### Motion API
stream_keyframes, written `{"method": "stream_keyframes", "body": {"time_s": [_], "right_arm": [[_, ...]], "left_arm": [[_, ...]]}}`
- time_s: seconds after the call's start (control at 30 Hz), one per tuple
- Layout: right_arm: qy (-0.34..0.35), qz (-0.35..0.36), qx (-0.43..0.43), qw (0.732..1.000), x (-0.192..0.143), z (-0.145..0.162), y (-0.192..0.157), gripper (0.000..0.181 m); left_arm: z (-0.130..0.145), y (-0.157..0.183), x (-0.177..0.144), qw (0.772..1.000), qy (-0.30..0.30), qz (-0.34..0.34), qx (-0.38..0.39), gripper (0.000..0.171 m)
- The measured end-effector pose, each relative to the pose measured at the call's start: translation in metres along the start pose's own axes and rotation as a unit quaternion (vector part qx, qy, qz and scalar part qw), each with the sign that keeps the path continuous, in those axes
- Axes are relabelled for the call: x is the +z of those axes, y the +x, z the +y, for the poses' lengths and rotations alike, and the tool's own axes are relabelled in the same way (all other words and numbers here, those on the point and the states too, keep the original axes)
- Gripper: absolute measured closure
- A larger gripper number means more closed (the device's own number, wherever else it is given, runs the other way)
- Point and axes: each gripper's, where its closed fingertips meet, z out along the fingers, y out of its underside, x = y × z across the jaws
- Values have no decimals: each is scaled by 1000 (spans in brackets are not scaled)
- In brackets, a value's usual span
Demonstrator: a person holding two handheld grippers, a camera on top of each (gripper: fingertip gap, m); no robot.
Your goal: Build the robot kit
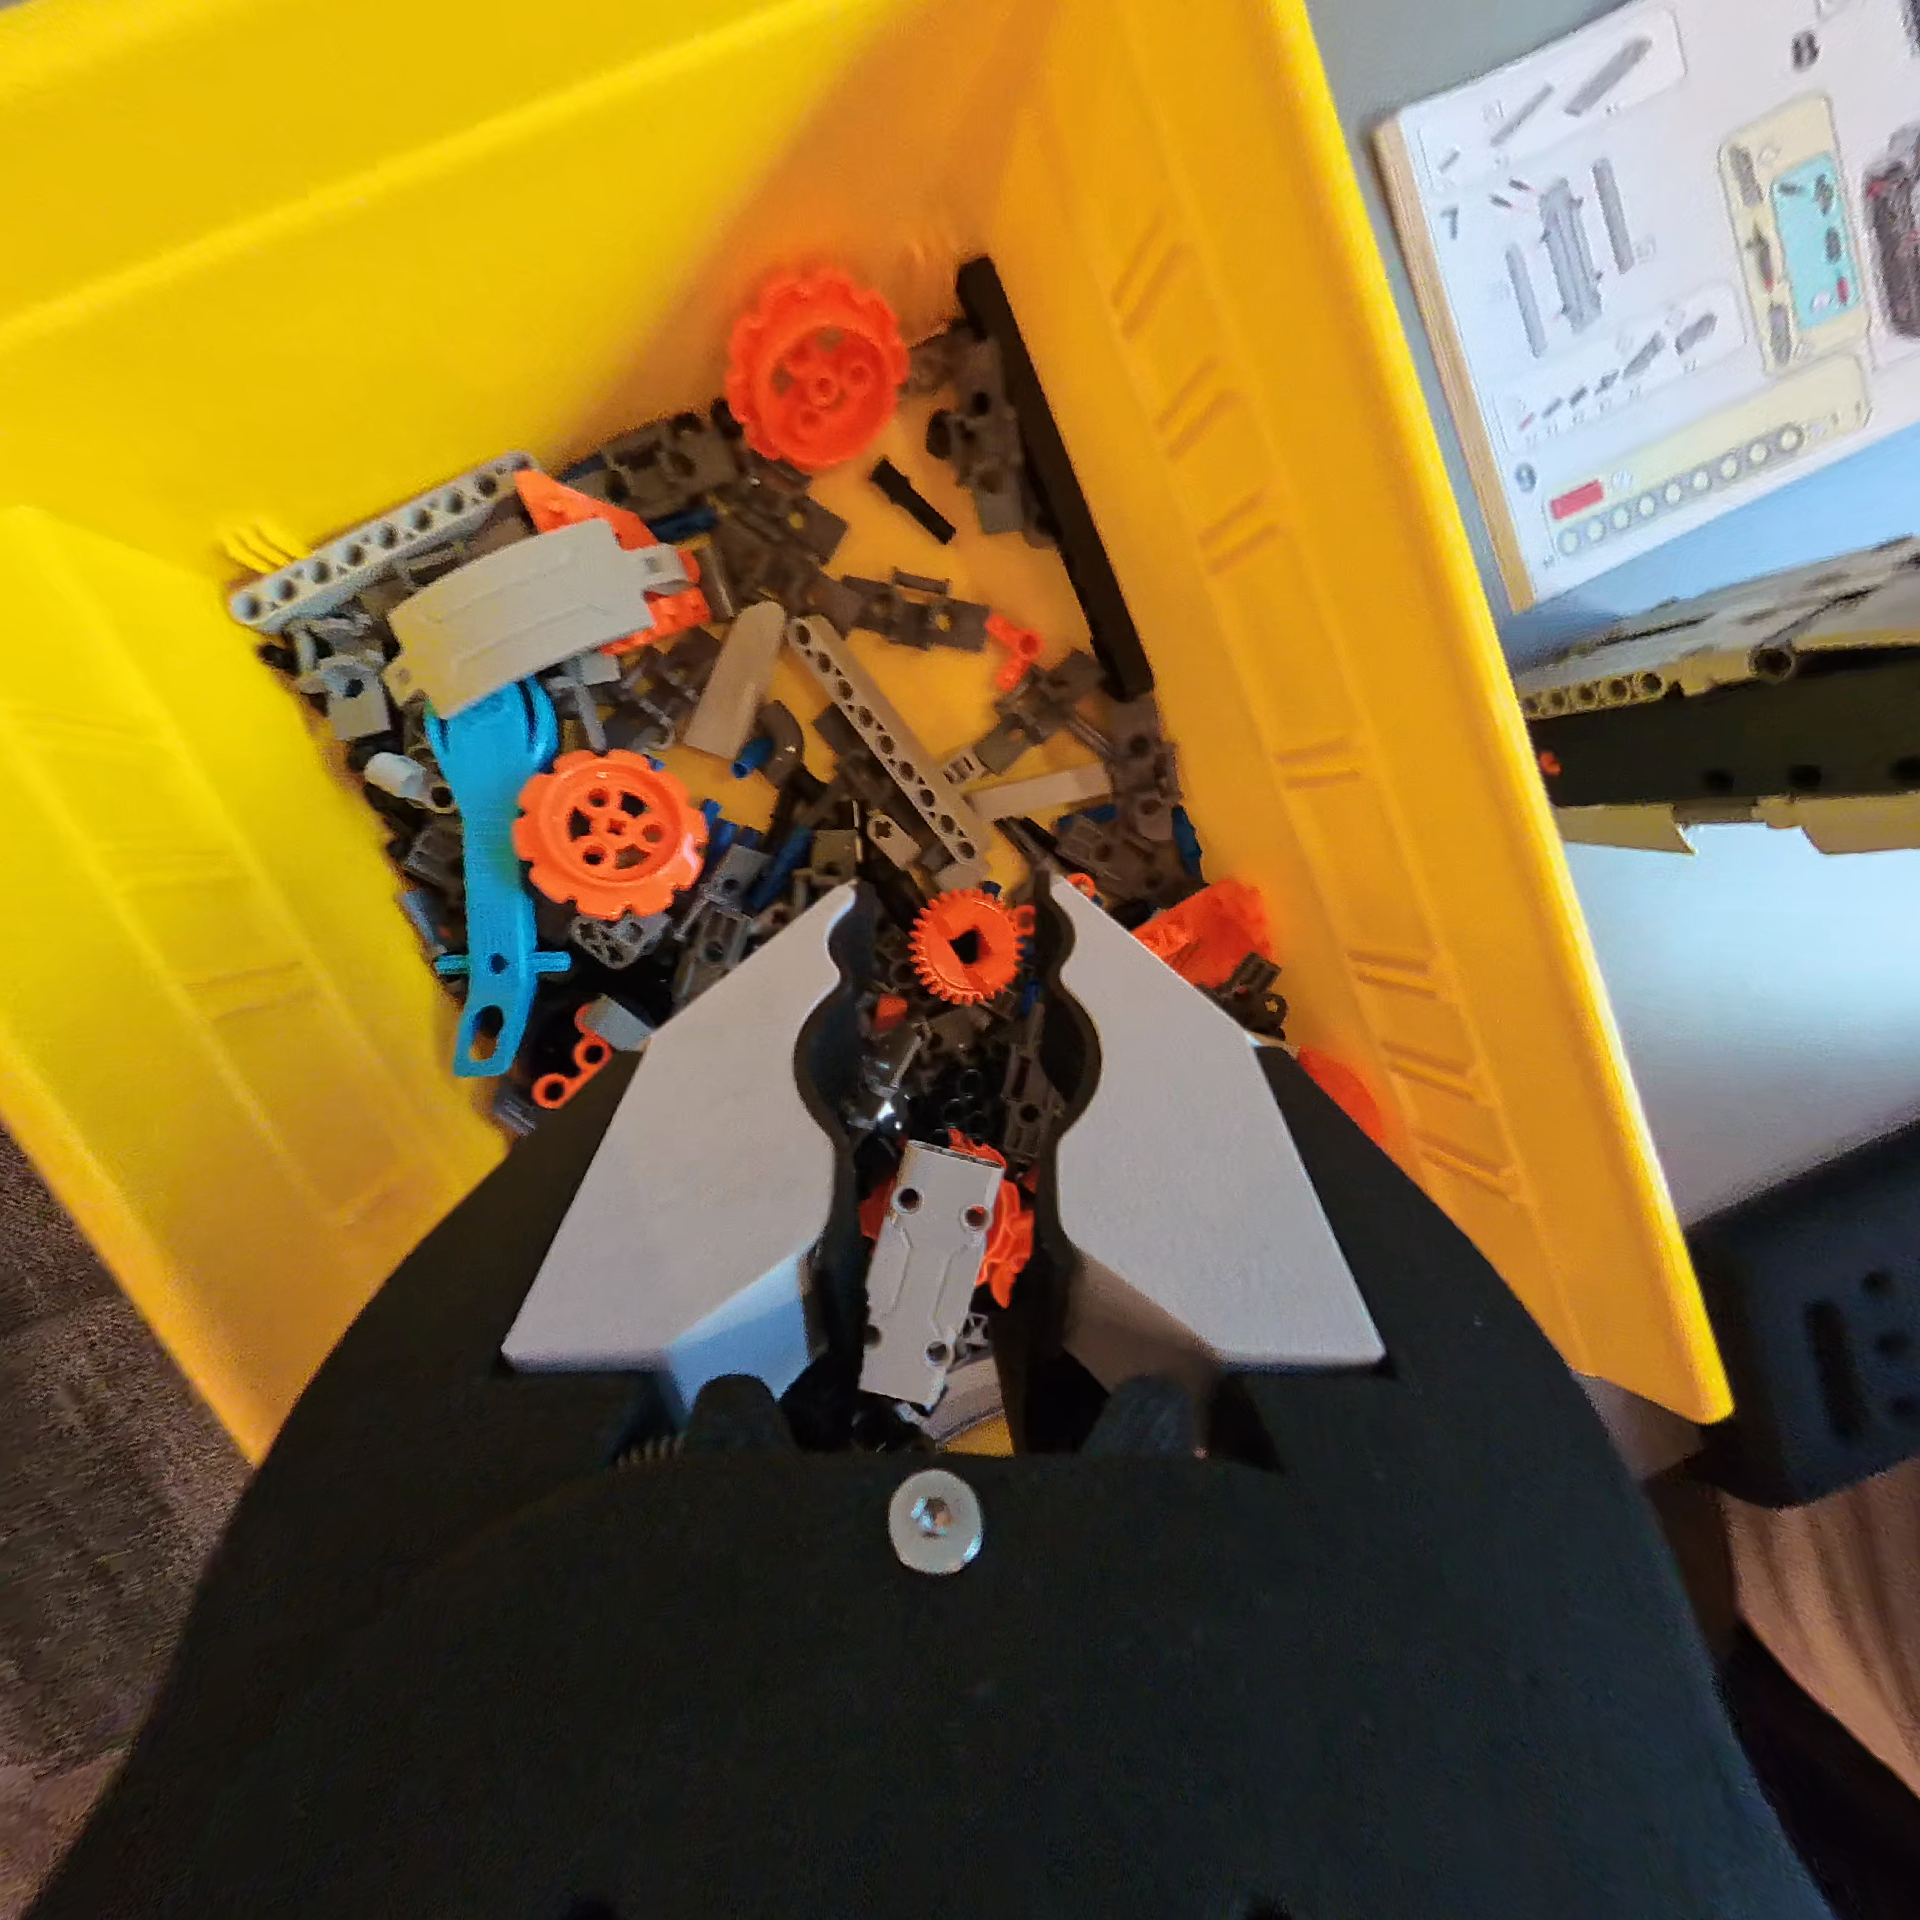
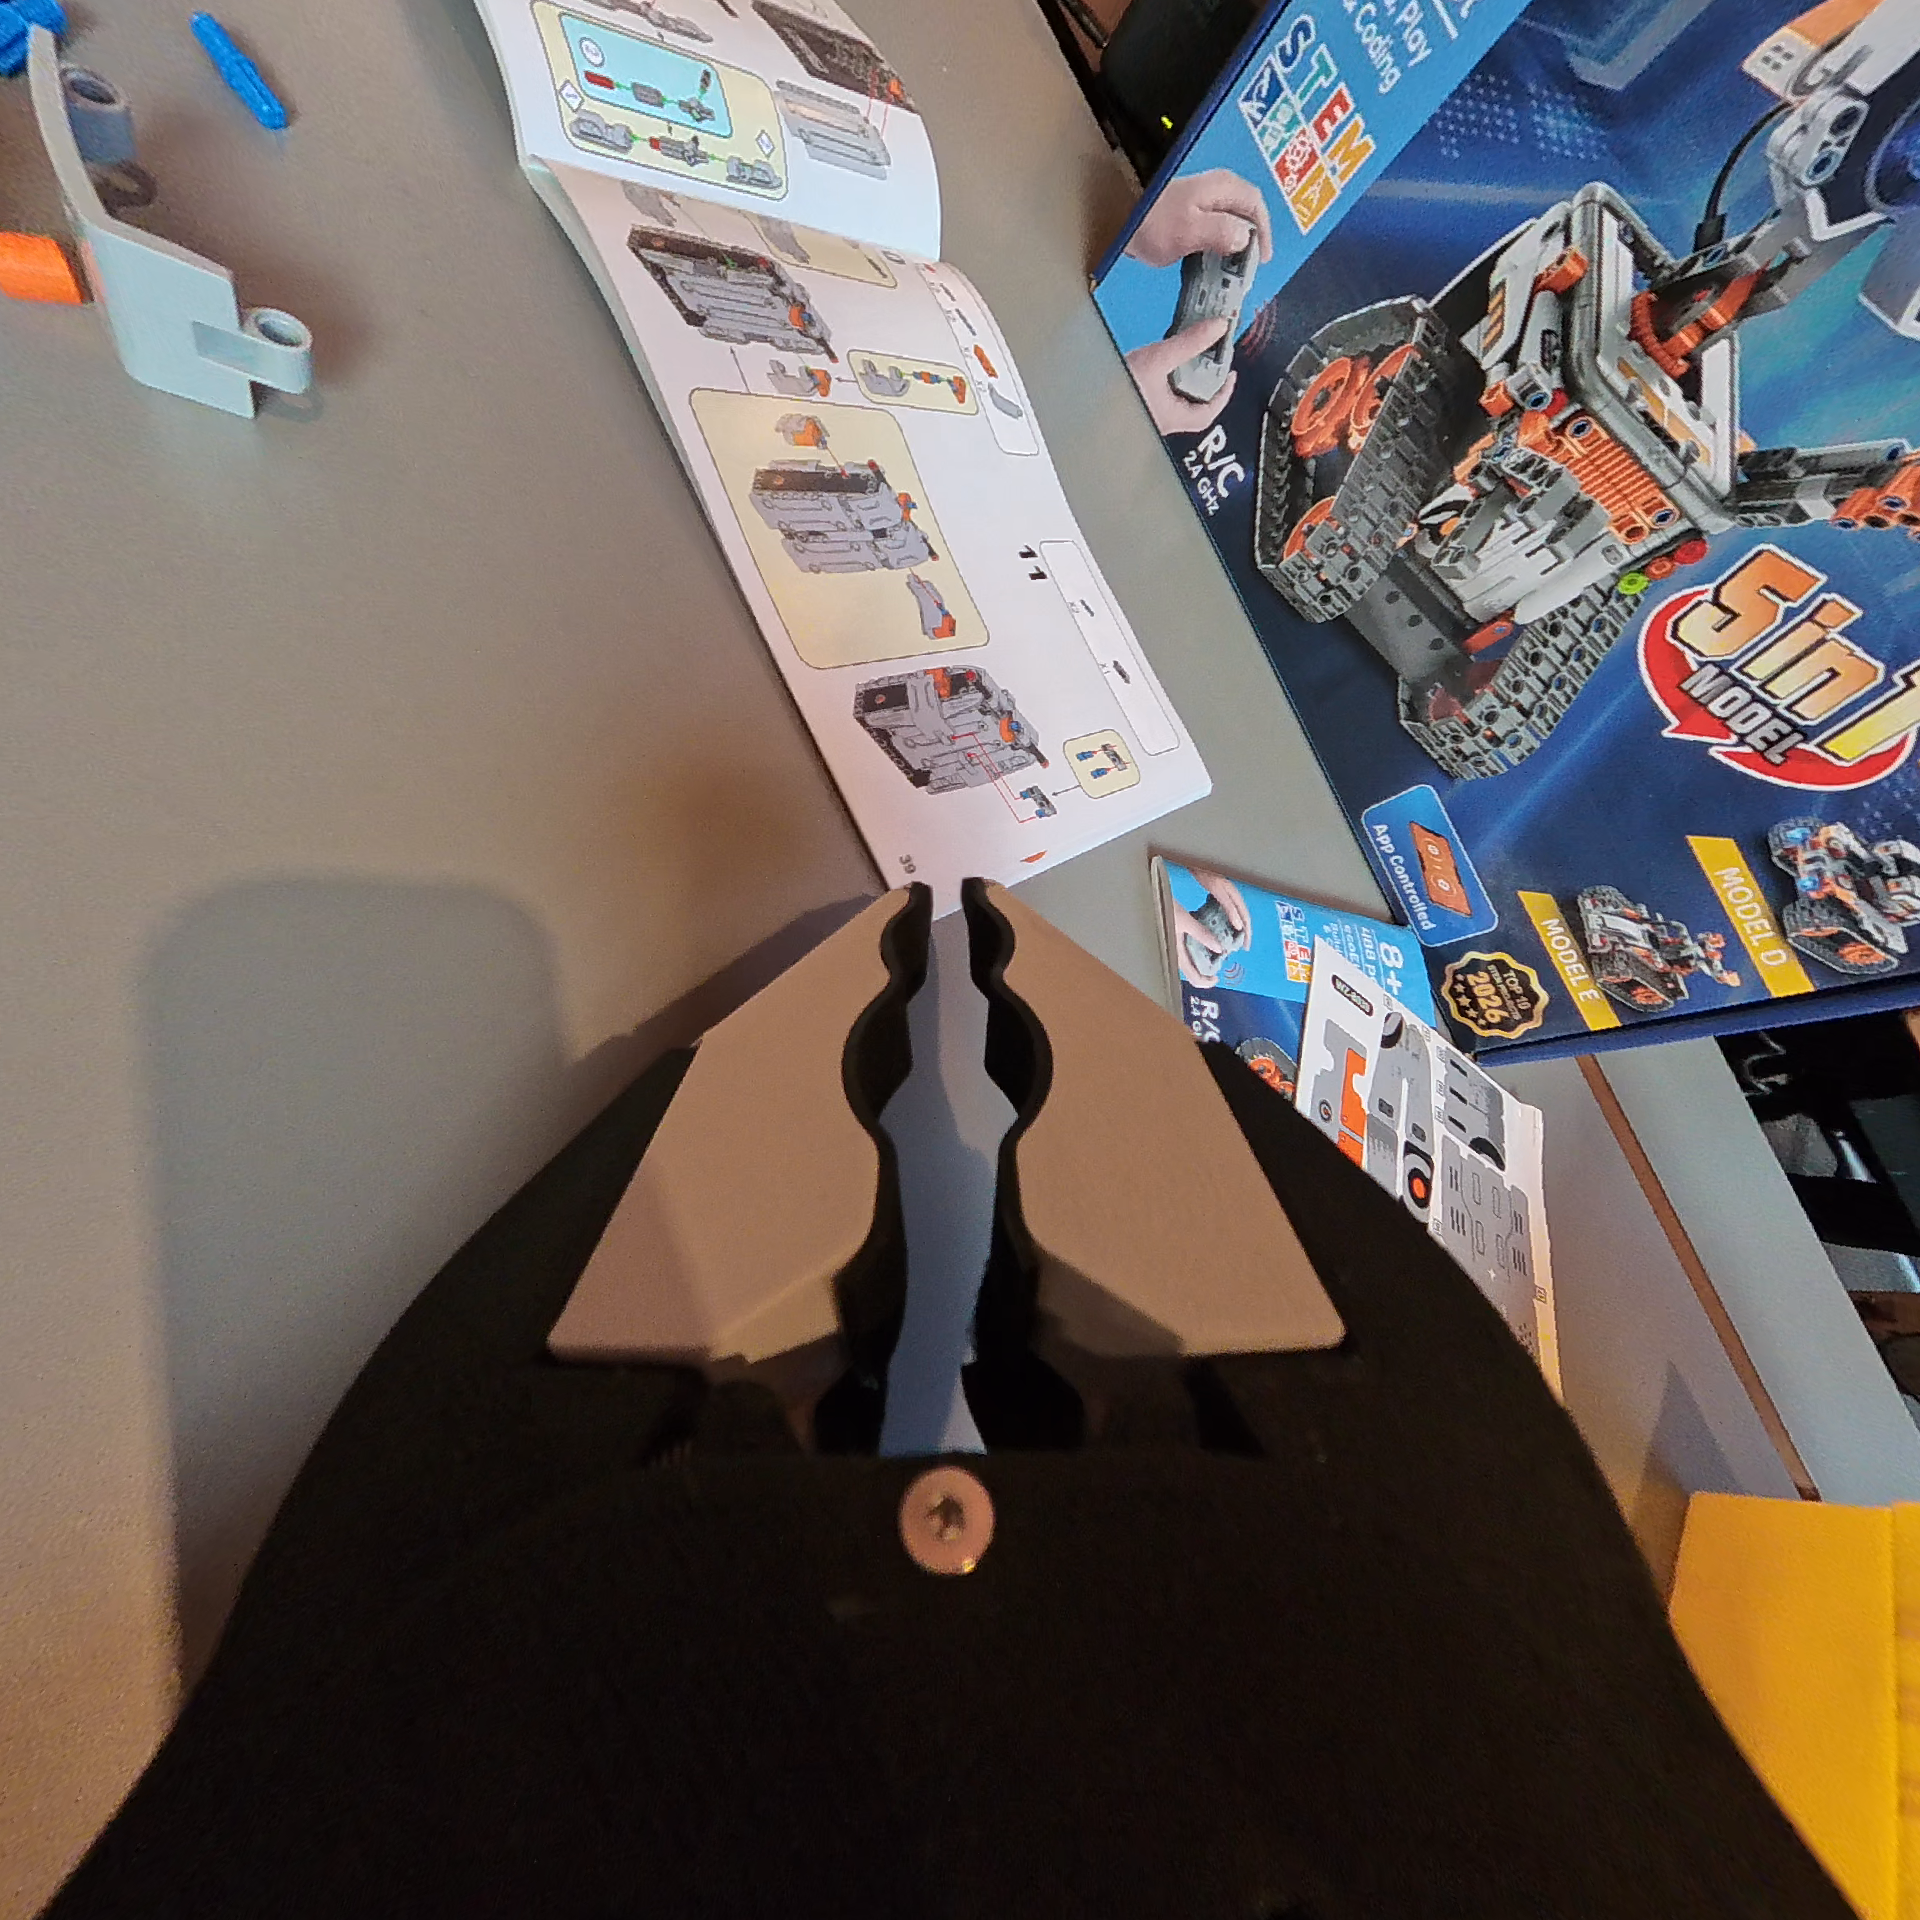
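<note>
My left gripper is open and reaches down into a yellow plastic bin full of loose building pieces. Its fingertips hover just over a small orange gear. A grey plate with holes lies between the fingers nearer the base, apart from both. Two orange toothed wheels, a blue tool and grey beams lie farther in. My right gripper is shut to a thin slit and empty, above the grey table at the corner of an open instruction booklet.
A blue kit box lies right of the booklet, with a small leaflet and sticker sheet below it. A grey bracket, an orange piece and a blue pin lie top left. A yellow bin corner shows bottom right. My hands' fingertips stand some 55 cm from each other. It is some 5 cm from my left tips to the small orange gear.
</note>
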Motion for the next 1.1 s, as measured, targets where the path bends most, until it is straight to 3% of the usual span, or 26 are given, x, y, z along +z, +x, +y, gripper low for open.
{"method": "stream_keyframes", "body": {"time_s": [0.2,0.43,0.7,0.9,1.1], "right_arm": [[-4,1,7,1000,1,3,2,176],[-22,3,-3,1000,4,10,-1,176],[-25,32,17,999,-1,16,12,176],[-31,41,30,998,0,20,16,176],[-44,43,27,998,3,23,15,176]], "left_arm": [[39,-2,19,991,-95,-56,77,127],[39,3,6,987,-55,-88,124,130],[52,49,-10,990,-32,33,130,115],[73,34,-1,983,-53,-45,168,112],[69,25,4,982,-47,-61,170,120]]}}
